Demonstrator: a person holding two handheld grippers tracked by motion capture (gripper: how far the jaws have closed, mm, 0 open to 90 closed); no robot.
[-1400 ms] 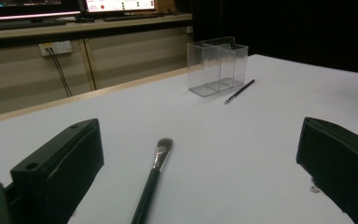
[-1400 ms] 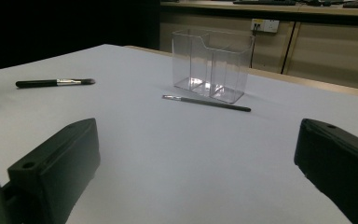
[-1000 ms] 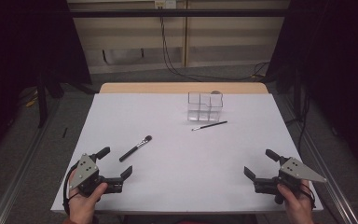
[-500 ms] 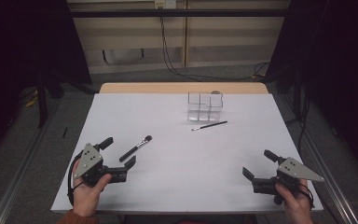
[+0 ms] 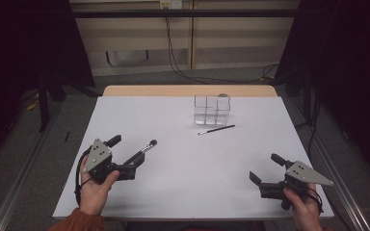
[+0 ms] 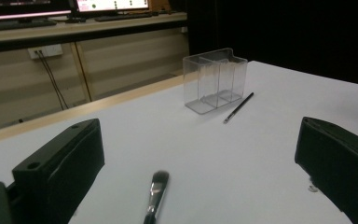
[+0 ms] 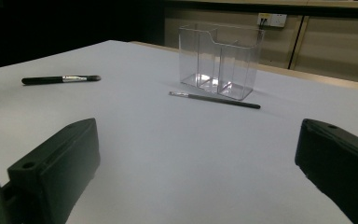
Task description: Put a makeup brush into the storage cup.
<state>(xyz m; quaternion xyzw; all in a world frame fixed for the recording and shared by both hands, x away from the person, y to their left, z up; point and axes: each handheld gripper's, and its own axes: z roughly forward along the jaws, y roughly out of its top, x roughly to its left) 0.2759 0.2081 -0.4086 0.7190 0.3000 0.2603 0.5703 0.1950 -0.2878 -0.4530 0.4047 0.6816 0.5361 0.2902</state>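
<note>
Left gripper (image 5: pixel 124 158) spread wide around the handle end of a makeup brush (image 5: pixel 146 148) lying flat on the white table (image 5: pixel 183 163), not yet pinching. Right gripper (image 5: pixel 265 168) also spread, empty, near the front right. Clear organizer (image 5: pixel 212 109) empty with a thin brush (image 5: pixel 216 129) just before it; likely nothing stowed so far.

You are looking at a clear divided organizer (image 5: pixel 212 109) standing at the far counter (image 5: pixel 183 192), a thin brush (image 5: pixel 216 129) lying just beside it.
</note>
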